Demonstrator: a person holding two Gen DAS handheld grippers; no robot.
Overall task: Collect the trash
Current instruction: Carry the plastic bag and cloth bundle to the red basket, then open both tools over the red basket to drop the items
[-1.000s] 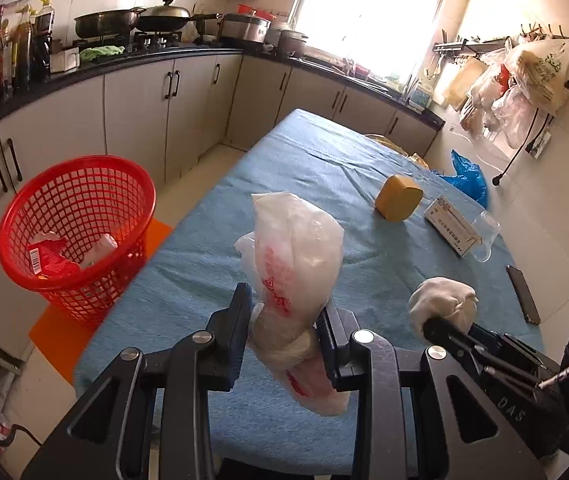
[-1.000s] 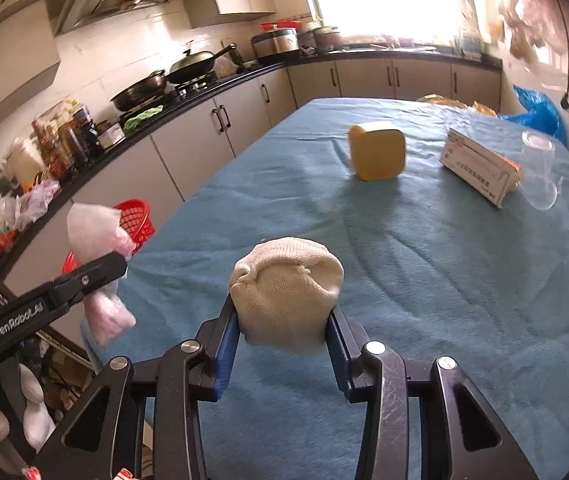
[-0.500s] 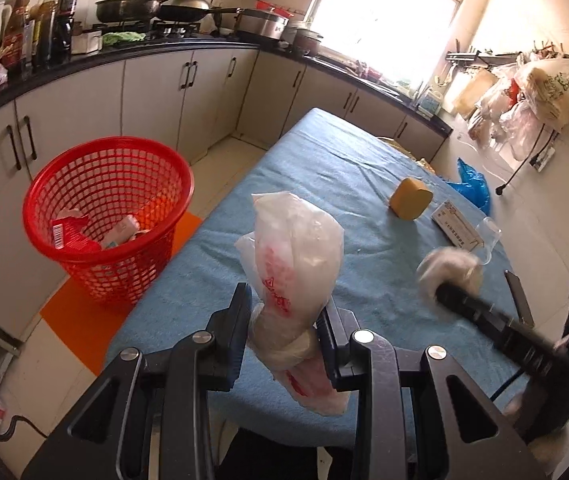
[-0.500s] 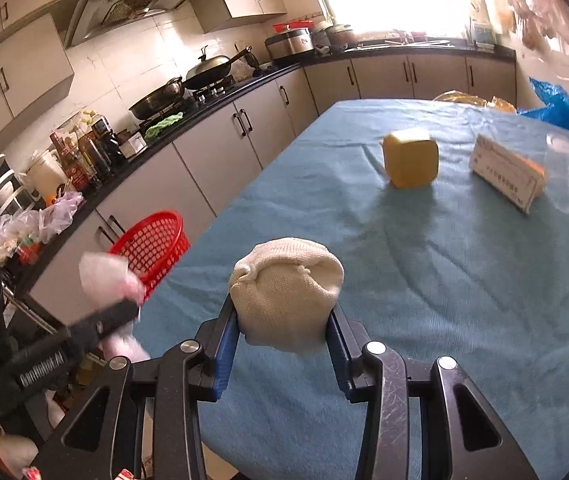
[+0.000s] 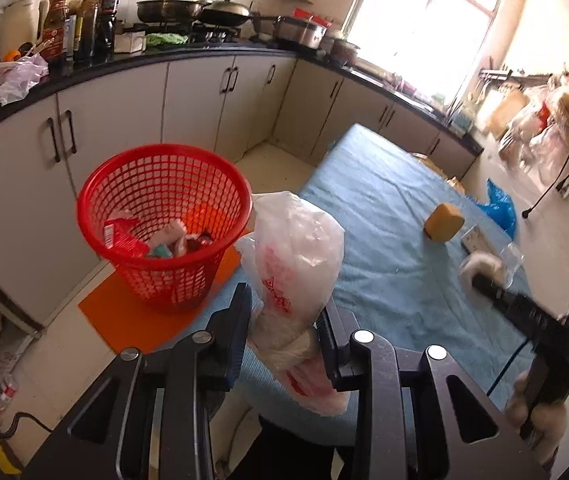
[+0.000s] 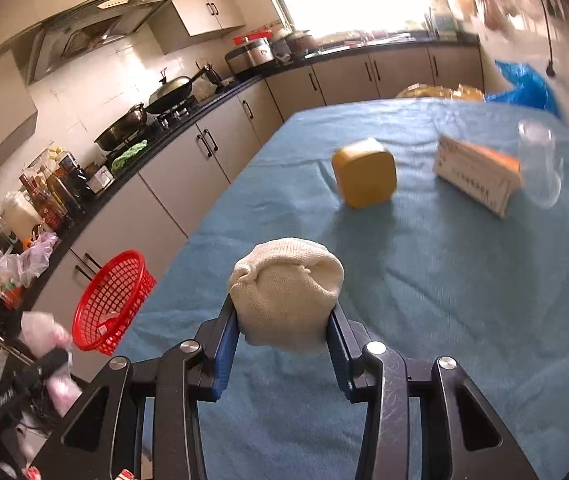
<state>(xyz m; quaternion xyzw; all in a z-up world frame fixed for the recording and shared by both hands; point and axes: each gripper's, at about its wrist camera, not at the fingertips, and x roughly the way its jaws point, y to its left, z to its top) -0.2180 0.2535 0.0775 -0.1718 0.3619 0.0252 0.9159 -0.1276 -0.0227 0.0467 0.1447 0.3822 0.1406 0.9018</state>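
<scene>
My left gripper (image 5: 284, 330) is shut on a crumpled white plastic bag with red print (image 5: 296, 264), held in the air beside the table's near left edge. To its left on the floor stands a red mesh basket (image 5: 164, 176) holding several wrappers. My right gripper (image 6: 284, 320) is shut on a balled cream knitted cloth (image 6: 286, 284), above the blue tablecloth (image 6: 444, 280). The right gripper and its cloth ball (image 5: 480, 268) appear blurred at the right of the left wrist view. The left gripper with the bag (image 6: 44, 332) shows at the lower left of the right wrist view, near the basket (image 6: 112, 304).
On the table lie a yellow block (image 6: 364, 178), a printed carton (image 6: 476, 176) and a clear plastic cup (image 6: 540, 168). Grey cabinets under a black counter (image 5: 132, 60) with bottles and pans run along the left. An orange mat (image 5: 132, 320) lies under the basket.
Both grippers have shifted left toward the basket, which now looks larger and more central in the left wrist view. The bag and the cloth ball stay gripped.
</scene>
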